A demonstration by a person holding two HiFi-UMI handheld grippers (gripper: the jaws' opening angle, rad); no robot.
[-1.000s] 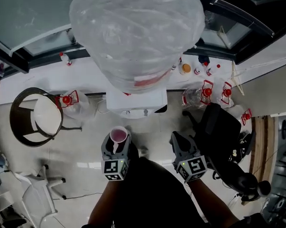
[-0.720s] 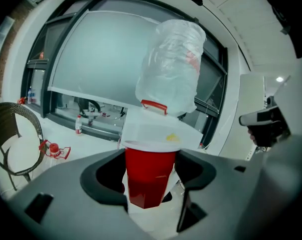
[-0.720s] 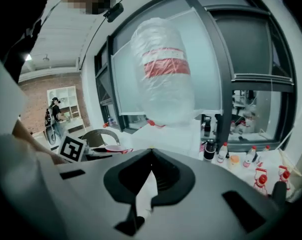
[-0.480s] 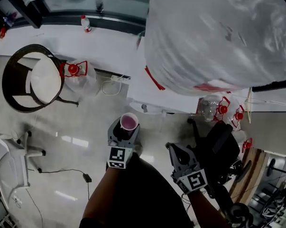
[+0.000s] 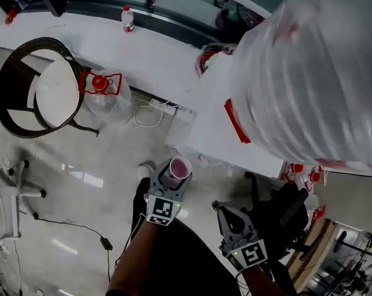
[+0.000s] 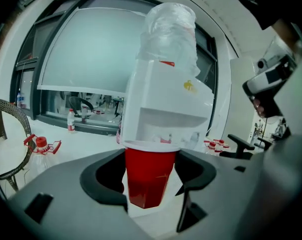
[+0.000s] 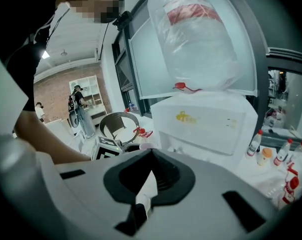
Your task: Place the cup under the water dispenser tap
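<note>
The red cup is held upright, pinched between the jaws of the left gripper, just before the front of the water dispenser. Its pink inside is shown only by the head view, and the tap recess behind it only by the left gripper view. The right gripper is seen pressed together, empty.

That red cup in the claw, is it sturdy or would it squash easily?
The cup looks like thin plastic, so it probably dents if the left claw squeezes hard. It seems empty, so it is likely light. Its narrow base may tip easily.
</note>
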